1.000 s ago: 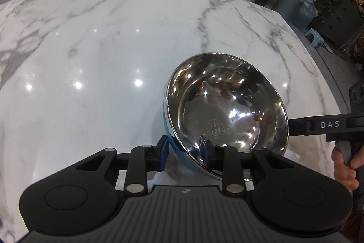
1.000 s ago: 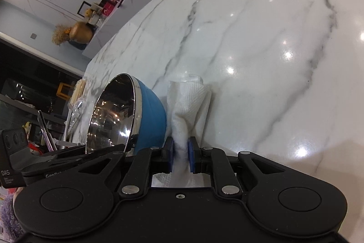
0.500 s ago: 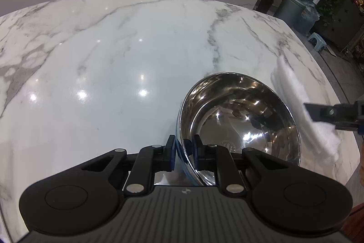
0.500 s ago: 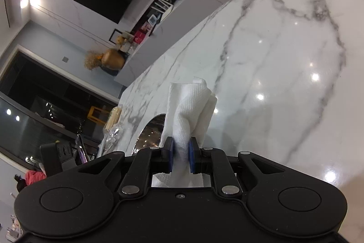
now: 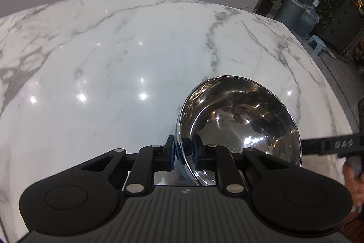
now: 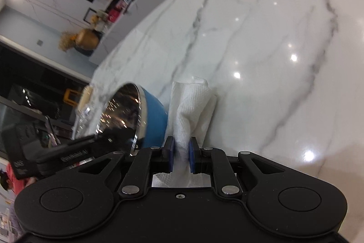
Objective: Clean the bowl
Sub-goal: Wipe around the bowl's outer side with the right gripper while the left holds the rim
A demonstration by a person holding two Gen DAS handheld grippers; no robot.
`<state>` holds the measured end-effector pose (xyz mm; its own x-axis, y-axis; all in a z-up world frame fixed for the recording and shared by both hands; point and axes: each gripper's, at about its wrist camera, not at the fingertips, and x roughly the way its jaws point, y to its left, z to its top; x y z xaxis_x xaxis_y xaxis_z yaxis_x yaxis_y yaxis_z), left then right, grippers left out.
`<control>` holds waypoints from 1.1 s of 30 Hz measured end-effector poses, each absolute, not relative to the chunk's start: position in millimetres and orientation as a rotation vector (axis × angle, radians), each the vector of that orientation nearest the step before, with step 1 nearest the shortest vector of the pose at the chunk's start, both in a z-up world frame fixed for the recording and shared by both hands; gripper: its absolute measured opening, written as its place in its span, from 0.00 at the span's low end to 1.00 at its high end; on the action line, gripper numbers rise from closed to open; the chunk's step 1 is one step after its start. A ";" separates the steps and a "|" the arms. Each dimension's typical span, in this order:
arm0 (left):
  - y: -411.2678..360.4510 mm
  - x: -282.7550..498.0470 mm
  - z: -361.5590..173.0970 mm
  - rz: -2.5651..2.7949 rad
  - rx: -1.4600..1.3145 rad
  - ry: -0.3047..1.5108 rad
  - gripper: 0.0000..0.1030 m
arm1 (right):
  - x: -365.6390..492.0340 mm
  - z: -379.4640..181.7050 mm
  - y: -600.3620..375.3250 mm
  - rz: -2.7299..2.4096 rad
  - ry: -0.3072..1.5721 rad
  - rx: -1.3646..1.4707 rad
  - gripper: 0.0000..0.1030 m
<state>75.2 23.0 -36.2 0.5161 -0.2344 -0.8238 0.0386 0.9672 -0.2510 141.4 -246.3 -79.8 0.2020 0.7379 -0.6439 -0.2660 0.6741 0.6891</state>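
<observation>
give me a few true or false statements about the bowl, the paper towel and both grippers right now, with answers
1. The left gripper pinches the bowl by its rim. True.
2. The bowl lies flat on the marble table. False: it is tilted up on its side.
3. The right gripper holds a white paper towel. True.
4. The paper towel is inside the bowl. False: it is outside, beside the blue outer wall.
5. The bowl's inside is shiny metal. True.
</observation>
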 end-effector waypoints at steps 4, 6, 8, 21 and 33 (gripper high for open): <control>29.1 71.5 -36.4 -0.142 -0.267 1.037 0.13 | 139.2 -79.3 -244.2 0.741 1.172 0.460 0.12; 31.6 67.8 -36.7 -0.116 -0.293 1.050 0.15 | 140.3 -79.5 -244.1 0.740 1.173 0.461 0.12; 31.5 66.7 -36.7 -0.117 -0.290 1.054 0.15 | 141.7 -79.5 -244.0 0.740 1.173 0.458 0.12; 23.1 75.7 -36.2 -0.149 -0.198 1.007 0.15 | 141.8 -60.2 -261.8 0.780 1.087 0.538 0.12; 11.7 77.8 -35.7 -0.190 -0.163 0.994 0.15 | 148.1 -62.3 -275.0 0.742 1.078 0.615 0.12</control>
<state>77.8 11.7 -35.7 0.5311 -0.2322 -0.8149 0.0839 0.9714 -0.2221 148.1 -275.0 -62.3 0.2831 0.7868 -0.5485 -0.2316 0.6110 0.7570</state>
